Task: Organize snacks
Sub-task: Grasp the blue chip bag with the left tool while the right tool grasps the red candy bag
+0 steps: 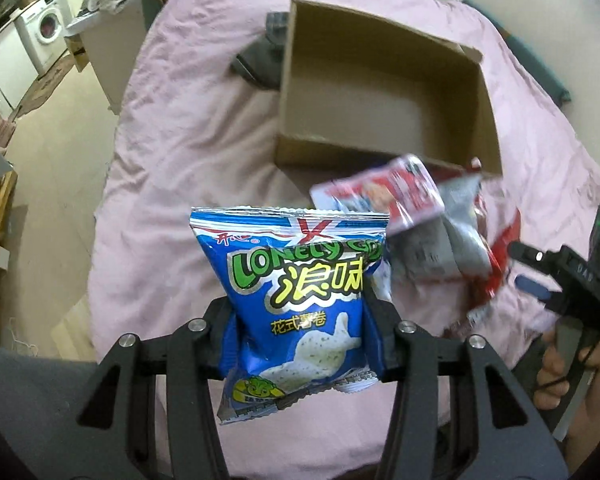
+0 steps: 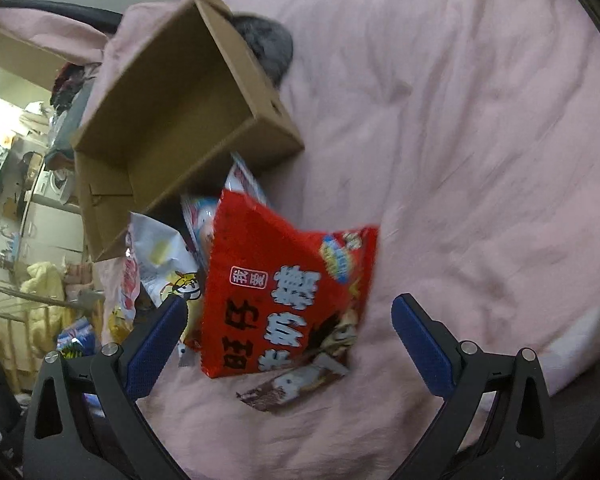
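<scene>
Risk: left gripper (image 1: 298, 316) pinches blue Lonely God bag (image 1: 296, 292) low, inviting slip short of cardboard box (image 1: 384, 92); right gripper (image 2: 290, 328) gapes empty.

A blue snack bag (image 1: 296, 304) printed "Lonely God" stands upright, pinched at its lower half and creased at both sides. Beyond it an open cardboard box (image 1: 384, 92) sits on the pink bedspread, nothing visible inside it. Against the box's near wall lies a loose heap of packets (blurred in both views): a red bag (image 2: 288, 296) on top, a white packet (image 2: 160, 260) beside it, a brown wrapper (image 2: 296, 384) beneath.
</scene>
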Motion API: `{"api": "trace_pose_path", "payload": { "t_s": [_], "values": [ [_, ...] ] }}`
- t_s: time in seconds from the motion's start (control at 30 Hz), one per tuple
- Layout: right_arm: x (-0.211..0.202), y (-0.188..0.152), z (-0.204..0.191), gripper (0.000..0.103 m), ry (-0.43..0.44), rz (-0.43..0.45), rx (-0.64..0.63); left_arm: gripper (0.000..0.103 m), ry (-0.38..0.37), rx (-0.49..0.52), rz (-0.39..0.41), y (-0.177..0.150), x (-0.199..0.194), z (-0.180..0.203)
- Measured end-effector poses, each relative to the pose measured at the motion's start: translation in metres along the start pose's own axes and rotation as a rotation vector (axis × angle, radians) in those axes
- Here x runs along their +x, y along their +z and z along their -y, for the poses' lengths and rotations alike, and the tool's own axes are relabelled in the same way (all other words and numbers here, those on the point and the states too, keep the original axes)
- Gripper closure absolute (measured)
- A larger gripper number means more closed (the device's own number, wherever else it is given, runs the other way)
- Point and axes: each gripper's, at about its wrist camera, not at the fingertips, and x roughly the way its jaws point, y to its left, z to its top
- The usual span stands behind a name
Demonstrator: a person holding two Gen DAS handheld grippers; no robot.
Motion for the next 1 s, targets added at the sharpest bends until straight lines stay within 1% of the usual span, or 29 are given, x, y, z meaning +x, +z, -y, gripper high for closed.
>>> {"api": "trace_pose_path", "payload": {
  "t_s": [0.03,0.13,0.2,0.23,0.27,0.3,0.33,0.37,0.4,0.43,0.47,0.5,0.53,0.57,0.6,0.67,0.7,0.8,0.83,0.9,1.0],
  "values": [
    [0.003,0.002,-0.002,0.000,-0.013,0.002,-0.001,0.058,0.004,0.000,0.009,0.003,0.001,-0.003],
    [0.009,0.005,-0.006,0.000,-0.130,0.030,-0.028,0.058,-0.022,-0.023,0.006,0.006,0.006,-0.016],
    [0.010,0.003,-0.002,0.000,-0.164,0.019,-0.036,0.057,-0.035,-0.033,-0.003,0.003,0.008,-0.019],
    [0.006,0.001,0.000,0.000,-0.206,0.024,-0.051,0.057,-0.028,-0.032,-0.003,0.001,0.008,-0.019],
    [0.001,-0.001,0.003,0.000,-0.227,0.035,-0.055,0.057,-0.022,-0.035,-0.002,0.001,0.008,-0.019],
    [-0.004,-0.003,0.006,0.000,-0.229,0.041,-0.049,0.057,-0.029,-0.044,-0.007,-0.001,0.008,-0.020],
    [-0.008,-0.004,0.010,0.000,-0.221,0.039,-0.036,0.057,-0.044,-0.058,-0.014,-0.002,0.009,-0.021],
    [-0.011,-0.006,0.014,0.007,-0.199,0.029,-0.026,0.057,-0.059,-0.073,-0.022,-0.003,0.009,-0.023],
    [-0.012,-0.008,0.016,0.021,-0.182,0.018,-0.025,0.057,-0.070,-0.083,-0.028,-0.003,0.010,-0.024],
    [-0.011,-0.010,0.020,0.030,-0.172,0.001,-0.021,0.057,-0.073,-0.086,-0.029,-0.004,0.010,-0.024],
    [-0.010,-0.012,0.025,0.045,-0.152,-0.011,-0.011,0.057,-0.076,-0.090,-0.029,-0.004,0.009,-0.024],
    [-0.010,-0.013,0.028,0.052,-0.128,-0.020,-0.001,0.057,-0.081,-0.091,-0.029,-0.004,0.009,-0.023],
    [-0.010,-0.012,0.029,0.054,-0.119,-0.026,-0.001,0.057,-0.084,-0.091,-0.029,-0.004,0.009,-0.022],
    [-0.013,-0.013,0.030,0.064,-0.108,-0.023,0.000,0.057,-0.083,-0.090,-0.027,-0.004,0.009,-0.022],
    [-0.016,-0.012,0.031,0.069,-0.110,-0.015,-0.004,0.057,-0.081,-0.089,-0.025,-0.004,0.010,-0.022],
    [-0.026,-0.016,0.027,0.072,-0.103,0.011,-0.021,0.057,-0.073,-0.091,-0.016,-0.003,0.009,-0.022],
    [-0.033,-0.018,0.023,0.072,-0.098,0.040,-0.035,0.057,-0.069,-0.094,-0.012,-0.002,0.009,-0.023],
    [-0.049,-0.022,0.008,0.072,-0.098,0.105,-0.080,0.057,-0.059,-0.105,-0.001,-0.001,0.008,-0.027],
    [-0.055,-0.022,0.004,0.072,-0.084,0.130,-0.090,0.057,-0.054,-0.108,0.003,-0.001,0.008,-0.028],
    [-0.065,-0.023,-0.002,0.072,-0.086,0.159,-0.103,0.057,-0.045,-0.114,0.006,-0.001,0.009,-0.031],
    [-0.077,-0.018,-0.006,0.072,-0.037,0.192,-0.117,0.057,-0.028,-0.111,0.017,0.000,0.008,-0.032]
  ]
}}
